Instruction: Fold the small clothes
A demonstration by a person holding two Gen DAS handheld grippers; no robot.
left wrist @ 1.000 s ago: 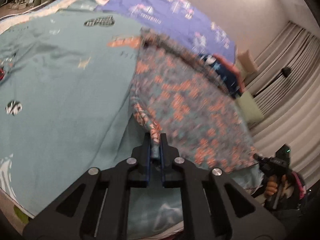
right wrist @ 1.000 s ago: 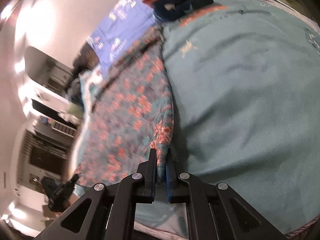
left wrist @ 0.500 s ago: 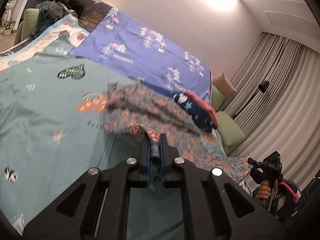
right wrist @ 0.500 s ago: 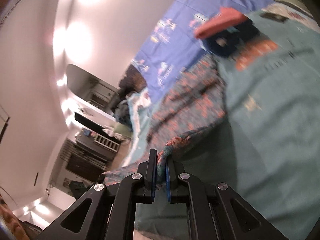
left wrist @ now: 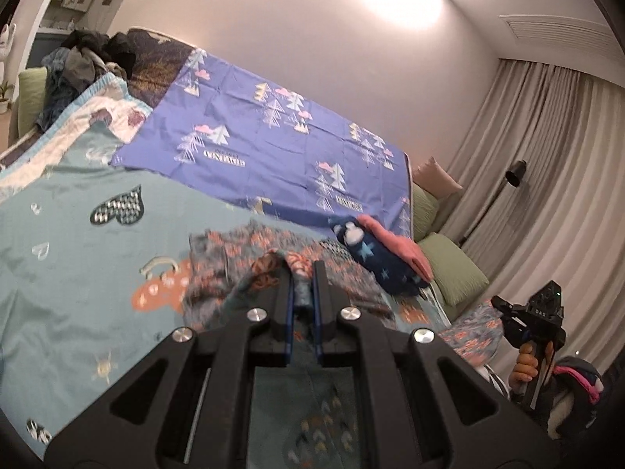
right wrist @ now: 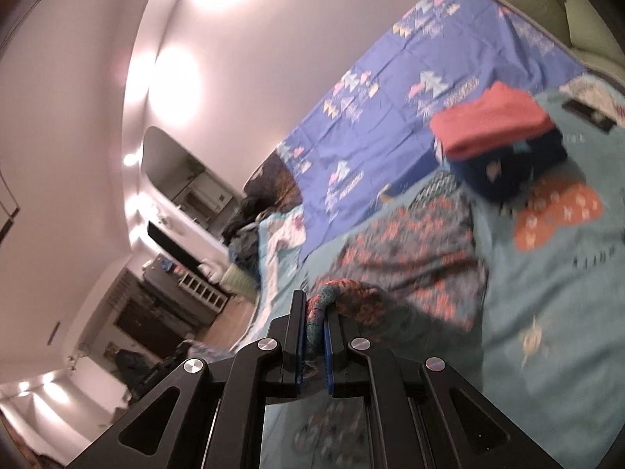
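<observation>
Tongs, left: left tongs (left wrist: pixel 302 293) are narrow and pinch a bunched edge of the patterned garment (left wrist: pixel 234 258) between both fingers.
Tongs, right: right tongs (right wrist: pixel 313 326) are also narrow and grip another bunched edge of the same garment (right wrist: pixel 414 250); the cloth rises out between the fingers.
Garment, place: it lies on the teal bedspread (left wrist: pixel 78 265) of the bed, about the middle, with its far part flat and its near edge lifted by both tongs. It partly covers an orange print on the bedspread.
Garment, look: grey-blue cloth with many small orange figures; the pictures are blurred, so I cannot tell what kind of clothing it is.
Done, as it seems: a small pile of folded clothes (left wrist: pixel 386 258), dark blue with stars below and pink on top, sits just behind the garment, toward the purple sheet (left wrist: pixel 273 148) at the far side of the bed. I judge these pieces as finished.
In hand: the near edge is raised over the flat part, so I think one fold of this garment is in progress and not laid down.
Left: to lay this fold, perhaps fold once more, then put it by the pile. A heap of dark clothes (left wrist: pixel 90 58) at the far left corner of the bed may wait too.
</observation>
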